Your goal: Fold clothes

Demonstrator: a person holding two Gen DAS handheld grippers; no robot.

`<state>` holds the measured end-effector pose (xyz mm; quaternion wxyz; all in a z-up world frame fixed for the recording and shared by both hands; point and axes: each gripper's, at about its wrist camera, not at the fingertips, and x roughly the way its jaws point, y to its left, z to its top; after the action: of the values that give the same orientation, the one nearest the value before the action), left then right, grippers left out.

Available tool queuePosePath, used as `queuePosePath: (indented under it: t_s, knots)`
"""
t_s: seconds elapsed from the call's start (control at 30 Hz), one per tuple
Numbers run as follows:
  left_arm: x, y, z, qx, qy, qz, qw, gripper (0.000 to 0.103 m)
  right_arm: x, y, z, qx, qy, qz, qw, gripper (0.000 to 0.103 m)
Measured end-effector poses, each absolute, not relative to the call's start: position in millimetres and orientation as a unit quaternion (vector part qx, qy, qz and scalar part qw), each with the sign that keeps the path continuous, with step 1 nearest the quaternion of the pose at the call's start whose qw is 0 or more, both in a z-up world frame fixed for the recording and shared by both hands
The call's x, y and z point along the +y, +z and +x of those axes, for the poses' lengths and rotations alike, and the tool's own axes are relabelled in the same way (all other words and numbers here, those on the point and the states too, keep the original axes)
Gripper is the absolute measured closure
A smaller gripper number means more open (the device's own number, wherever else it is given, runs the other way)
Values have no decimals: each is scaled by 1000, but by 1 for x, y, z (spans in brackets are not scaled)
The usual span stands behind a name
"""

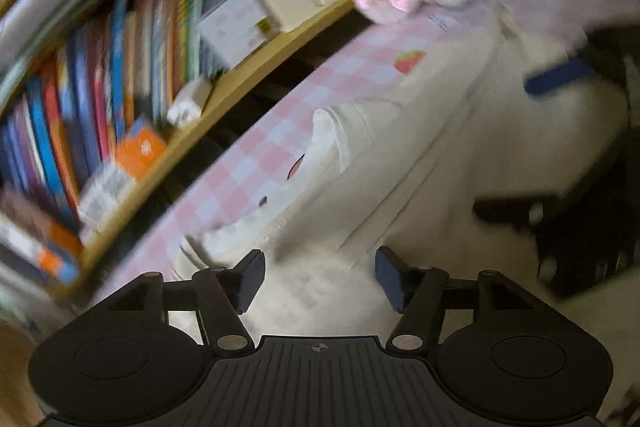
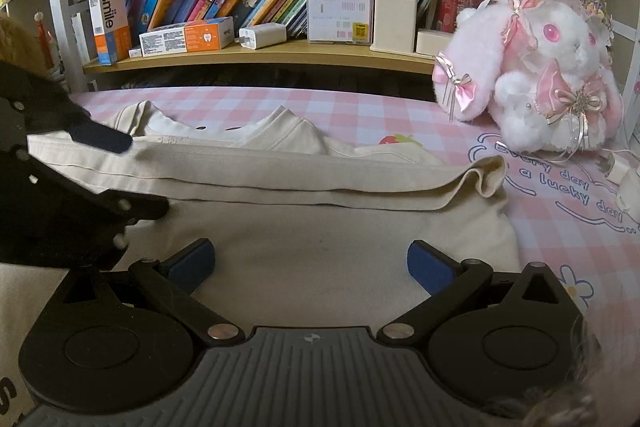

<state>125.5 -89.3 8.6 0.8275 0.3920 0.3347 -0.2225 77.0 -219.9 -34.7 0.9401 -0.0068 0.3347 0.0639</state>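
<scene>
A cream T-shirt (image 2: 312,227) lies on the pink checked sheet (image 2: 360,107), its far part folded over into a long band with the collar (image 2: 280,125) behind it. My right gripper (image 2: 310,265) hovers open over the shirt's near panel, with nothing between its blue pads. My left gripper (image 2: 140,175) reaches in from the left, one blue pad (image 2: 102,137) over the folded band's left end. In the blurred left wrist view the left gripper (image 1: 320,279) stands open above the cream T-shirt (image 1: 440,155), gripping no cloth. The right gripper's blue pad (image 1: 556,79) shows at the far right.
A wooden shelf (image 2: 280,55) packed with books and small boxes runs along the back. A pink and white plush rabbit (image 2: 540,75) sits on the sheet at the right. A white charger and cable (image 2: 620,171) lie near the right edge.
</scene>
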Motion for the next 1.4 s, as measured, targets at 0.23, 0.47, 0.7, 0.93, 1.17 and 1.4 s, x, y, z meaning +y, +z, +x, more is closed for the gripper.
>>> queuePosePath:
  t_s: [0.23, 0.47, 0.7, 0.93, 1.17, 1.4]
  knots:
    - [-114, -13, 116, 230, -241, 553, 764, 35, -220, -35, 77, 335, 64, -7, 940, 0]
    - [-122, -20, 122, 184, -219, 605, 743, 33, -220, -34, 77, 335, 64, -7, 940, 0]
    - [-86, -13, 243, 266, -110, 561, 776, 33, -219, -35, 77, 335, 63, -7, 940, 0]
    - [-4, 39, 243, 314, -100, 366, 870, 33, -219, -34, 77, 335, 63, -7, 940, 0]
    - [51, 26, 194, 397, -83, 227, 886, 33, -219, -34, 76, 335, 63, -7, 940, 0]
    - [94, 30, 164, 420, 16, 150, 895, 34, -219, -34, 76, 336, 63, -8, 940, 0]
